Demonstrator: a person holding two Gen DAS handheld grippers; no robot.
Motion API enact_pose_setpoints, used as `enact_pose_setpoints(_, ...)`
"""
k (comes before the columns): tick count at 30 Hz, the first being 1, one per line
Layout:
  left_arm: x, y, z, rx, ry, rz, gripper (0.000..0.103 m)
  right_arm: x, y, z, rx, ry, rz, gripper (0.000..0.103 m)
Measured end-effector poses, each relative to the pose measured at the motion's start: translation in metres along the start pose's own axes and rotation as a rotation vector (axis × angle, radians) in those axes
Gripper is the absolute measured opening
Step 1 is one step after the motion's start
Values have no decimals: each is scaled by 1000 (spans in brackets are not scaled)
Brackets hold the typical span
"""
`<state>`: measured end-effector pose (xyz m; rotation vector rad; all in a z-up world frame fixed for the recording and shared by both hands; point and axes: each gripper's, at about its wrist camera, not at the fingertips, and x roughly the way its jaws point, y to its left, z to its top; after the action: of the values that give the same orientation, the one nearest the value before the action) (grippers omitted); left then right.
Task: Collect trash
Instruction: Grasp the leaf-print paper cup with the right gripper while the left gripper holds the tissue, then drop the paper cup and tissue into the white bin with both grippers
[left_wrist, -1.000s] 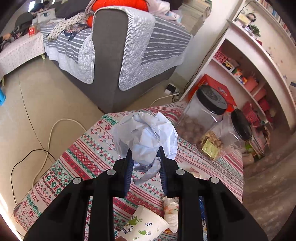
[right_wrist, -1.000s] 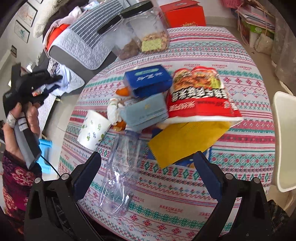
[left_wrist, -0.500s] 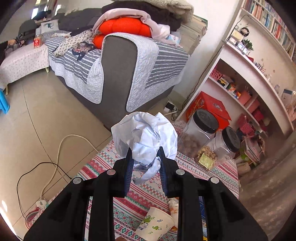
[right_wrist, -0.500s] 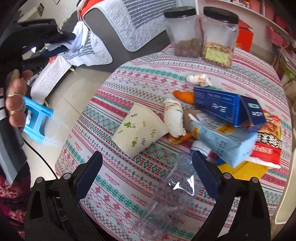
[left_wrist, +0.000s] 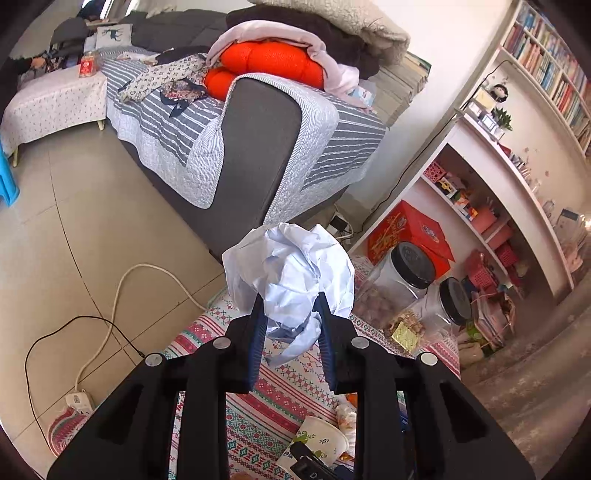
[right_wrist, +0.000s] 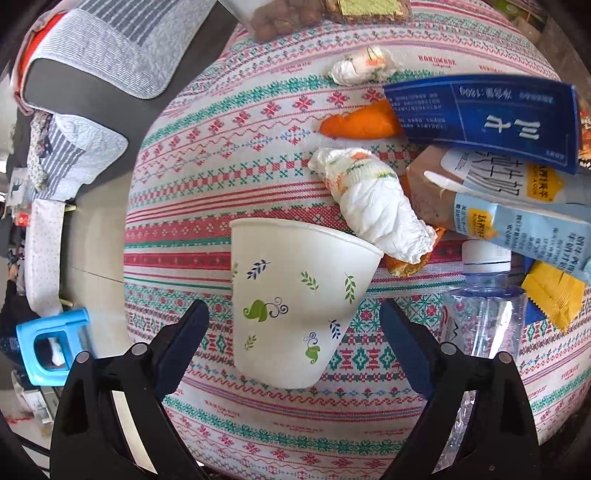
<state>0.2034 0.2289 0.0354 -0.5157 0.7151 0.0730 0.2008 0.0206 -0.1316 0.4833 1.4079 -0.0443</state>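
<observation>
My left gripper (left_wrist: 290, 302) is shut on a crumpled pale blue paper ball (left_wrist: 291, 273), held high above the edge of the round table (left_wrist: 280, 391). My right gripper (right_wrist: 293, 314) is open, its fingers on either side of a white paper cup (right_wrist: 295, 299) with leaf prints that lies on its side on the patterned tablecloth (right_wrist: 221, 177). Beside the cup lie a crumpled napkin (right_wrist: 373, 199), an orange peel (right_wrist: 354, 122), a blue box (right_wrist: 484, 110), a light blue carton (right_wrist: 517, 206), a clear plastic bottle (right_wrist: 484, 306) and a yellow wrapper (right_wrist: 554, 295).
Two black-lidded jars (left_wrist: 402, 280) stand at the table's far side. A grey sofa (left_wrist: 251, 147) with striped covers is beyond the table. Cables (left_wrist: 110, 295) and a power strip (left_wrist: 79, 400) lie on the floor. A blue stool (right_wrist: 51, 343) stands left of the table. White shelves (left_wrist: 491, 177) line the wall.
My left gripper has lifted higher with the paper ball. My right gripper has moved in low towards the paper cup, which now lies between its open fingers.
</observation>
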Motion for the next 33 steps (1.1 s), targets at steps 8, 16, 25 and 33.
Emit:
enact_pose_setpoints(8, 3, 2, 1, 0, 23, 13, 26, -3, -2, -7, -84, -2, 69, 61)
enact_pose_setpoints(16, -6, -17, -3, 31, 14, 15, 26, -68, -10, -2, -133, -112, 147, 61)
enact_pose_setpoints(25, -14, -70, -21, 132, 8, -13, 26, -148, -62, 10, -113, -315, 152, 62)
enact_pose_setpoints(33, -18, -134, -51, 258, 8, -73, 26, -212, -149, 14, -16, -532, 49, 63)
